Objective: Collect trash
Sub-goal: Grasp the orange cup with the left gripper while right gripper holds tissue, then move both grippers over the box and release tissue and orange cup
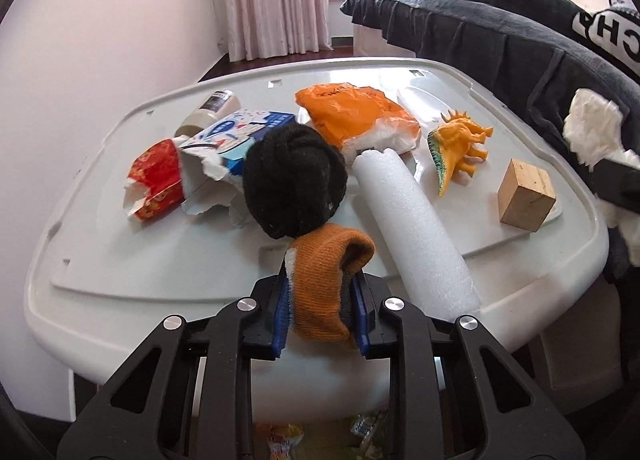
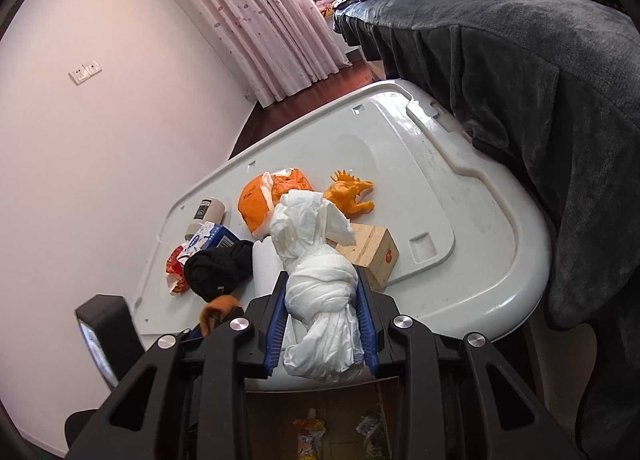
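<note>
The left gripper (image 1: 322,314) is clamping its blue pads onto the orange cuff of a rolled sock (image 1: 326,292) at the near edge of the white table (image 1: 120,260), and the sock's black ball (image 1: 295,182) is bulging just beyond the jaws. The right gripper (image 2: 325,330) is squeezing a twisted wad of white tissue (image 2: 320,288), holding it above the table's near edge.

Crowding the sock: a white foam tube (image 1: 412,236) is lying just beside it on the right, and torn red and blue paper packaging (image 1: 192,172) is pressing in on its left. Behind that a small bottle (image 1: 212,108) is lying on its side. Farther back an orange plastic bag (image 1: 356,116) is sitting, with an orange toy dinosaur (image 1: 460,148) and a wooden block (image 1: 526,198) off to the right, well apart from the sock.

A dark blanket (image 1: 500,32) is draping over the table's far right side. In the right wrist view the tissue is hiding part of the block and bag. Below the table, colourful wrappers (image 2: 308,436) are showing, cut off by the gripper frame and hard to make out.
</note>
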Motion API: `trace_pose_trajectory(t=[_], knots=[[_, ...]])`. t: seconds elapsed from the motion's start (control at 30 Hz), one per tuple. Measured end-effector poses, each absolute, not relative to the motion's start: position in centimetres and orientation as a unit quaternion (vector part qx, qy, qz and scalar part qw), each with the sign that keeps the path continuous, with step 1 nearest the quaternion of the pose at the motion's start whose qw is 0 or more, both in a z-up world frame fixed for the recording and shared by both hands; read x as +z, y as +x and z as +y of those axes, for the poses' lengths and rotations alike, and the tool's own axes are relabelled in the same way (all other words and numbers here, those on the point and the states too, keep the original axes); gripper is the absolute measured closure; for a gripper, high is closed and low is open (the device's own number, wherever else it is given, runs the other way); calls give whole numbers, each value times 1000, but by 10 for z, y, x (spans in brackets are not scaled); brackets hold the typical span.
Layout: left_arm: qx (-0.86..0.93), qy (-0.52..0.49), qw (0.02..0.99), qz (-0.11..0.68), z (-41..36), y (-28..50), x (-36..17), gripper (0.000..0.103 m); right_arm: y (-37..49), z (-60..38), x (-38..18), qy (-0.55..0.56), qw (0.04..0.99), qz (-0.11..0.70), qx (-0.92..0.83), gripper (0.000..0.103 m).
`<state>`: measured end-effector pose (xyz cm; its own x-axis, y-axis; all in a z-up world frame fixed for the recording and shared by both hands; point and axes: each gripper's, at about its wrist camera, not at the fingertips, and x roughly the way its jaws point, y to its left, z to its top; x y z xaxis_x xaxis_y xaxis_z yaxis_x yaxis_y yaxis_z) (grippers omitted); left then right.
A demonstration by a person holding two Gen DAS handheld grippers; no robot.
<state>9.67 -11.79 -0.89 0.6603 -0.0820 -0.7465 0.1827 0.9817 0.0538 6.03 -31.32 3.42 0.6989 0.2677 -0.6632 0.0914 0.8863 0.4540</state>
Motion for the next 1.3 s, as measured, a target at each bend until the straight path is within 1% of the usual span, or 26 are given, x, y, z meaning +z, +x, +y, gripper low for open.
trace_pose_trajectory(t=[0.13,0.37,0.53,0.73,0.87,0.97,1.07,1.3], knots=[[-77,56,914,395,-112,82,14,79,60,-309,31,216,896,385,40,72],[-83,36,926,365,-74,27,63,79,39,-282,23,172,904,387,56,72],[-70,31,927,368,-45,-3,71,79,7,-251,20,127,915,376,72,72],[-58,32,925,373,-17,-37,59,79,-30,-224,3,110,906,401,81,72],[-60,23,912,405,-6,-50,34,79,-44,-209,-8,93,898,421,85,72],[-66,31,893,445,-7,-51,8,79,-49,-199,-12,78,895,431,88,72],[-70,31,878,472,-6,-48,-7,79,-53,-193,-17,72,888,445,91,72],[-57,36,864,498,-5,-43,-25,78,-50,-190,-31,68,877,468,88,71]])
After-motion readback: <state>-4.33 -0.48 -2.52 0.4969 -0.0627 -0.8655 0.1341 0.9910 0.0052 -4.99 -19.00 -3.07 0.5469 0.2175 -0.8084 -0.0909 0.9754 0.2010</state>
